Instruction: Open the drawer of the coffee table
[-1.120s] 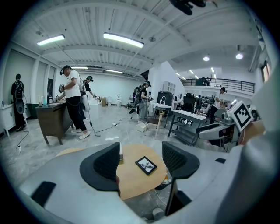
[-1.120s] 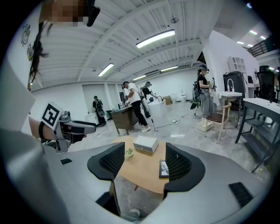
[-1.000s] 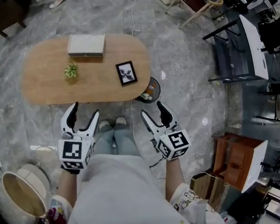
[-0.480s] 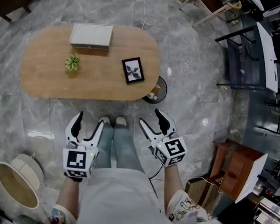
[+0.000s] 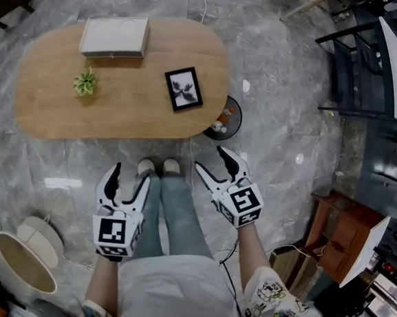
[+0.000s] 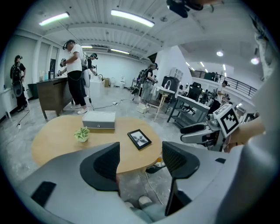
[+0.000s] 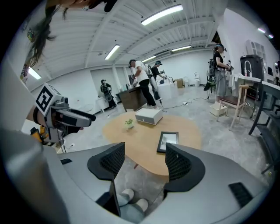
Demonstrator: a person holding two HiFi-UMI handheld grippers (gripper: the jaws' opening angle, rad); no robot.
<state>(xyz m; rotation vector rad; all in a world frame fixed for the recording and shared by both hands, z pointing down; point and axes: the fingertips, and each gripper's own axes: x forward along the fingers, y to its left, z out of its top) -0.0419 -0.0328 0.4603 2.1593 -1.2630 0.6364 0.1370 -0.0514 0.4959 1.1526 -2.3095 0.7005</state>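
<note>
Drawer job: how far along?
Done: nothing visible. The drawer box at the far side of the table looks shut.
In hand: nothing. The left tongs and right tongs are both open and empty, held short of the table.
Left: everything. Reach the box, grip its drawer, pull it out.

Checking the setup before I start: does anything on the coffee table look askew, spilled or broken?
Only the picture frame: it lies flat, slanted to the table edge. The drawer box and small plant sit upright; nothing spilled.
</note>
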